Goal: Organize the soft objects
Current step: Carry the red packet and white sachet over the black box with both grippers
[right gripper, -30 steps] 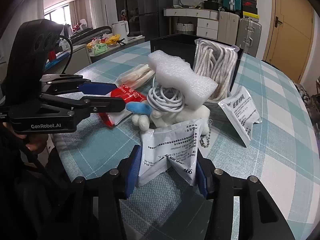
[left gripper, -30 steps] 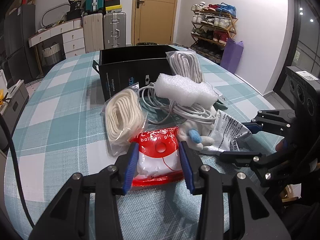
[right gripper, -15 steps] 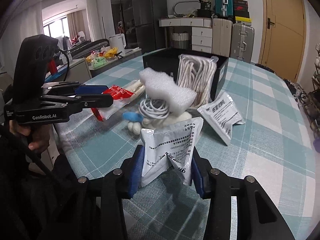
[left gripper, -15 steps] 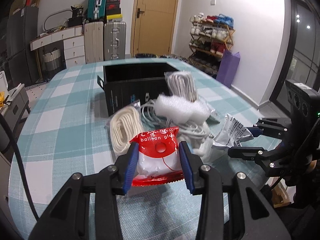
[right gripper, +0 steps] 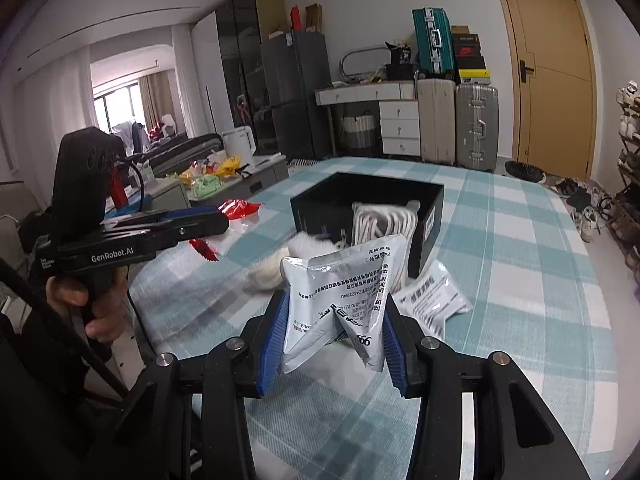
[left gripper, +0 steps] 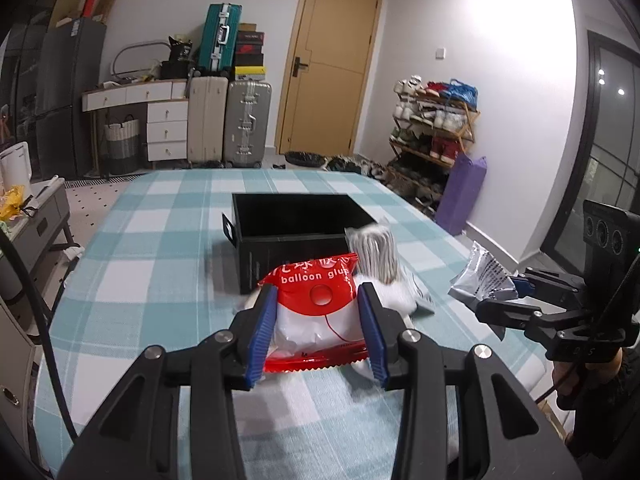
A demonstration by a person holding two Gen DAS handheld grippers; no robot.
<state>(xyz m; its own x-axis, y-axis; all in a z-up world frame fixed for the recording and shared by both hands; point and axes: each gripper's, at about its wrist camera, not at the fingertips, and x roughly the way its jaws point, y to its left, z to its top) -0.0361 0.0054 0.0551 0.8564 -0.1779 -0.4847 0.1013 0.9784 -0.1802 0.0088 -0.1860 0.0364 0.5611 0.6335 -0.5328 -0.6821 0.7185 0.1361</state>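
Left gripper (left gripper: 318, 334) clamps my red balloon-glue bag (left gripper: 318, 312); right gripper (right gripper: 332, 336) pinches the silver pouch (right gripper: 340, 300), both off the table w/ the black box (right gripper: 368, 212) ahead. Carry each over its rim before letting go, no squeezing harder.

Red packet (left gripper: 316, 312), silver pouch (right gripper: 340, 300) — both gripped

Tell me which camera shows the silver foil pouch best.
The right wrist view: the silver foil pouch fills the centre, pinched in the right claw, print readable. The left wrist view catches it only small, side-on at the right edge.
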